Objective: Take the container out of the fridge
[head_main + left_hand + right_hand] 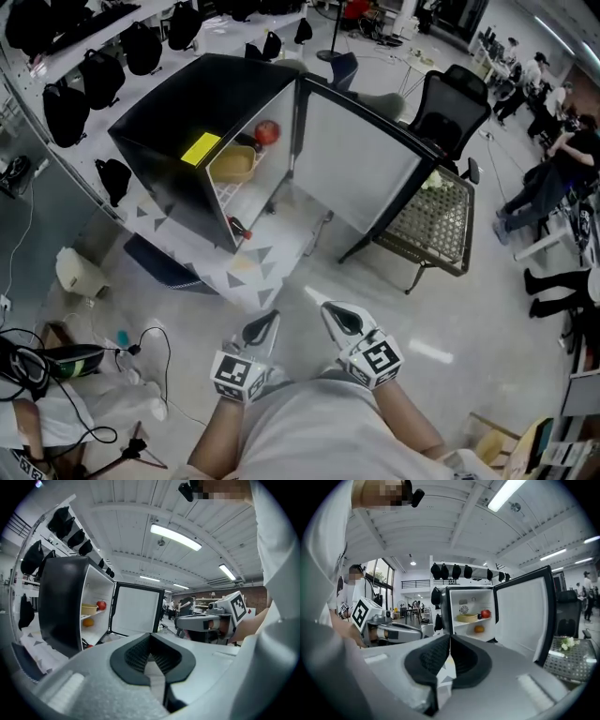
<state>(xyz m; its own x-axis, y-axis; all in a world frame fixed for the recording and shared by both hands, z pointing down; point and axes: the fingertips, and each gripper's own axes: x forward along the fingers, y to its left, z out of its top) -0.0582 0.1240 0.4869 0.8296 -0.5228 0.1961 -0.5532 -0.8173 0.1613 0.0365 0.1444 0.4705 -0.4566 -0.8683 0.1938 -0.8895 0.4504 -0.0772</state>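
Two grippers sit low in the head view, close in front of the person's body and well short of the fridge (pixel 178 141). The left gripper (pixel 262 328) has its jaws pressed together with nothing between them, and its own view shows the dark ribbed pads meeting at the tip. The right gripper (pixel 341 318) is just beside it, likewise closed and empty, its pads touching along the centre line in the right gripper view. The fridge is a small black box standing on a pale surface printed with grey triangles (pixel 255 270), and its door (pixel 356 169) is swung wide open to the right. The container (pixel 232 163), a shallow yellow bowl, rests on the upper shelf inside, untouched and well apart from both grippers. A red apple (pixel 267 131) lies just beside it on the same shelf, toward the door side. An orange (pixel 479 629) sits on the shelf below. To the right of the open door stands a wire-mesh seat (pixel 441 225) with a small bunch of white flowers (pixel 433 180) lying on it.
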